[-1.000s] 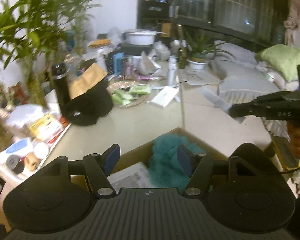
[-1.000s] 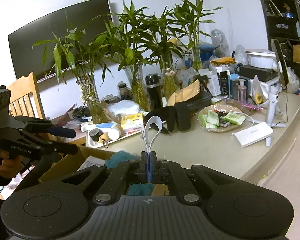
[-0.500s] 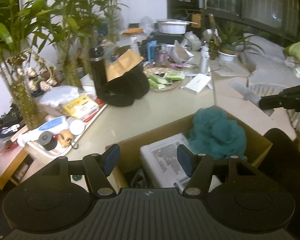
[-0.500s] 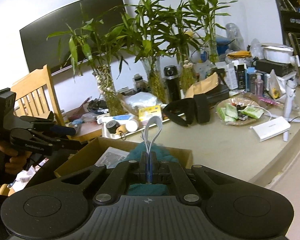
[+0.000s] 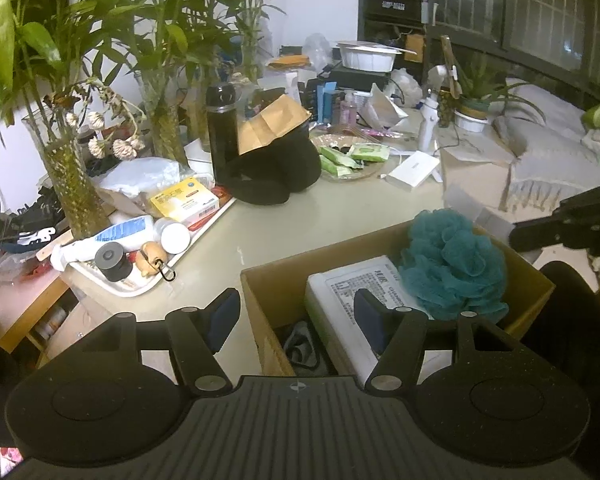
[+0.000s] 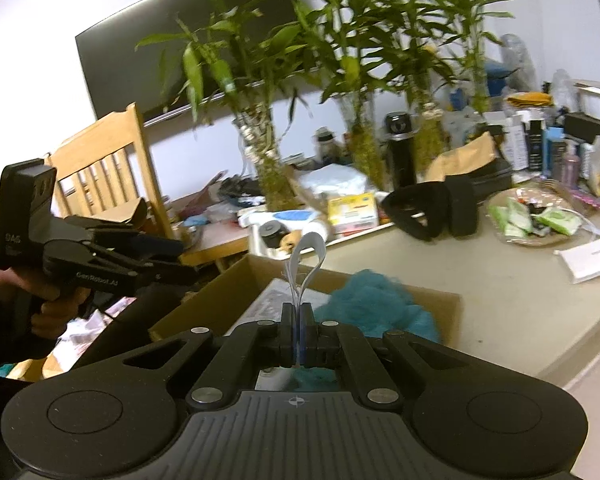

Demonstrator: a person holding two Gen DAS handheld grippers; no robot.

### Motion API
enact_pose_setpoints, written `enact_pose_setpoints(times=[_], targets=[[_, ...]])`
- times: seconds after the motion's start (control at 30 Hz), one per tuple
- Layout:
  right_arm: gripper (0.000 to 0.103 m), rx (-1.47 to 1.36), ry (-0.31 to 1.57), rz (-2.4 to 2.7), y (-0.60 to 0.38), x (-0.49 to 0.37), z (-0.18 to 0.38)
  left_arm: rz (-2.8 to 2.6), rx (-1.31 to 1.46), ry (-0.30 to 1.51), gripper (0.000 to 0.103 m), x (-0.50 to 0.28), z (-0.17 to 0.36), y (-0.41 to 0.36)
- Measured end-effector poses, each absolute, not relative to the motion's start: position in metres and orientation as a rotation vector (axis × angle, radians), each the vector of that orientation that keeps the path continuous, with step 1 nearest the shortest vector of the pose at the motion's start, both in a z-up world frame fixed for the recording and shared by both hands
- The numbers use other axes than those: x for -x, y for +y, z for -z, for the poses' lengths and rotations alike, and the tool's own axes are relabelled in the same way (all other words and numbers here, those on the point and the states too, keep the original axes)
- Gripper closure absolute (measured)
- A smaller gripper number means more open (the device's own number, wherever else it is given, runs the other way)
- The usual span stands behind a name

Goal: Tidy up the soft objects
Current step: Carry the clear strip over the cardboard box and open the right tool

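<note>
So, starting at your left: your left gripper (image 5: 296,316) hangs released, its jaws apart with nothing between them, over the near left corner of the cardboard box (image 5: 260,292). One blue pad sits outside the box wall, the other above the white packet (image 5: 356,292) lying inside. Past it on the left, a white tray (image 5: 112,286) of small toiletries sits on the table (image 5: 300,224), untouched.

Moving right, the teal bath pouf (image 5: 454,264) rests in the far right part of the box, leaning on the packet and rising above the rim. Your right gripper (image 6: 298,328) is clenched on the pouf's white ribbon loop (image 6: 306,258), which stands up from between the shut jaws; the pouf itself hangs just below and ahead of them, over the box.

By the look of it, this soft thing is nearly placed: it is in the box, yet you have not let go of the loop. What is left is to release it, and then to see what else soft remains; the black cushion (image 5: 276,172) beyond the box, among the table's clutter, may be a candidate.
</note>
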State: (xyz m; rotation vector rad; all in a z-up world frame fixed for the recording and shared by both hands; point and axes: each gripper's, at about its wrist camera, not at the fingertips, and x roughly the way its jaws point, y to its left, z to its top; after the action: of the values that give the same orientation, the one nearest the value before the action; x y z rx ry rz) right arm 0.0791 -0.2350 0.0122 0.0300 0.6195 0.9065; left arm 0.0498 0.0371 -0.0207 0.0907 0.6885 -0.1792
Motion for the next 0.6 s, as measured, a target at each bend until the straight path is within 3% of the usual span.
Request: enact_pose_setpoints(times=[0.37,0.4,0.43,0.5,0.53,0.6], targets=[[0.096,0.035,0.621,-1.041,-0.187,-0.081,-0.016,0.162,-0.058,0.687,0.041,-0.042,0.021,0.051],[0.083,0.052,0.627,-1.045,-0.182,-0.081,-0.015,0.161,-0.056,0.687,0.041,-0.042,0.021,0.052],[0.054,0.075,0.625,-1.034,-0.179,-0.080,-0.013,0.159,-0.052,0.688,0.041,-0.041,0.021,0.053],[0.015,0.101,0.601,-1.007,-0.175,-0.078,-0.012,0.156,-0.049,0.688,0.041,-0.041,0.021,0.054],[0.008,0.102,0.586,-1.002,-0.176,-0.077,-0.011,0.155,-0.048,0.687,0.041,-0.041,0.021,0.055],[0.004,0.089,0.585,-1.004,-0.179,-0.079,-0.011,0.152,-0.043,0.685,0.041,-0.040,0.021,0.057]])
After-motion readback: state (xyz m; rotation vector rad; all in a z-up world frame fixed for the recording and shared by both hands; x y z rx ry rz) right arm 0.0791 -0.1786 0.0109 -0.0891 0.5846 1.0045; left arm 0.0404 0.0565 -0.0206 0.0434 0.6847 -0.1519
